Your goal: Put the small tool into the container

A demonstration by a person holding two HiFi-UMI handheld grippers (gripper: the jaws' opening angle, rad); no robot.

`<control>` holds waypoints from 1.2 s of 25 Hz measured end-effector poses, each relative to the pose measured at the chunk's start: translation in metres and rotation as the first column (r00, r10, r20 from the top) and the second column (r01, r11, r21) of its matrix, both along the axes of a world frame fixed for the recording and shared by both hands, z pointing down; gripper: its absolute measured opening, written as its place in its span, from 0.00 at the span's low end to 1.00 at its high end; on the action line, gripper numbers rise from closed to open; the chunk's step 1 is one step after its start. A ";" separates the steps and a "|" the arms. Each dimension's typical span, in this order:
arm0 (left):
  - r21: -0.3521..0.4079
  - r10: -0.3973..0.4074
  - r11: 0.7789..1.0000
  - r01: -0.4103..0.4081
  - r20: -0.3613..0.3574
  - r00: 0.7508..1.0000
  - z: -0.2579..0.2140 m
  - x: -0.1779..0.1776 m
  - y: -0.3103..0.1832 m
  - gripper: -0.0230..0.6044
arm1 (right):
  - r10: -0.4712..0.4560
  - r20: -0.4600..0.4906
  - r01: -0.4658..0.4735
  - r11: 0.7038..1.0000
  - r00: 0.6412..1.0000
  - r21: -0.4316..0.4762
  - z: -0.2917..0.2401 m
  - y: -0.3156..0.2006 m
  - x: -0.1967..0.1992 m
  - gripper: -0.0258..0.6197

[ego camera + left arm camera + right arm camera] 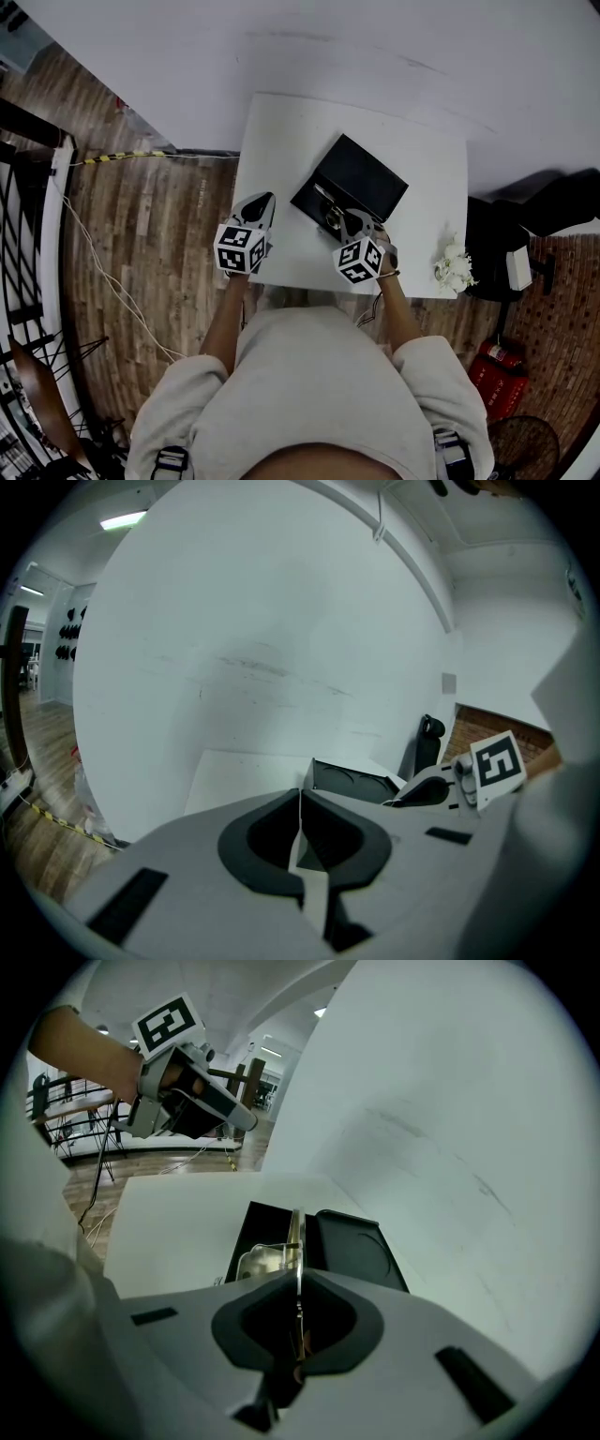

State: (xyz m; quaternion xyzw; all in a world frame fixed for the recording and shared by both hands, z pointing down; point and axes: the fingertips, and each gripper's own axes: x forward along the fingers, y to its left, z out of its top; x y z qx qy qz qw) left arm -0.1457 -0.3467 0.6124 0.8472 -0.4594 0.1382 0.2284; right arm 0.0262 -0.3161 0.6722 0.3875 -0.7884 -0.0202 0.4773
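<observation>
Tongs in both hands are over a white square desk [281,141] that stands against a white wall [375,47] on a wooden floor [159,216]. The right tongs [298,1283] are pressed together on a thin silver metal tool [295,1239], seen edge-on, which sticks out past their tips. The tool sits over a black rectangular case [352,1246] that lies open on the desk, its lid folded back flat beside its base. Whether the tool touches the case cannot be told. A shiny silver piece [255,1260] lies in the base, just left of the tool in the right gripper view. In the head view the right tongs [349,217] point down at the near edge of the case [361,178]. The left tongs [300,799] are pressed together with nothing between them, and in the head view they [265,199] hang above the desk's left near part, apart from the case. A white crumpled clump [455,267] lies at the desk's right near corner.
</observation>
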 end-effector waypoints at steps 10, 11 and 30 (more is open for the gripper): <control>-0.005 -0.010 1.000 0.010 -0.001 1.000 0.001 -0.004 -0.001 0.06 | 0.016 -0.029 -0.018 0.998 0.999 -0.063 0.029 -0.009 -0.001 0.04; -0.005 -0.011 1.000 0.011 -0.001 1.000 0.001 -0.005 -0.001 0.06 | 0.013 -0.037 -0.016 0.998 0.999 -0.064 0.031 -0.010 -0.001 0.04; -0.006 -0.026 1.000 0.026 -0.001 1.000 0.001 -0.011 0.003 0.06 | 0.010 -0.142 -0.019 0.998 0.990 -0.066 0.046 -0.029 0.000 0.04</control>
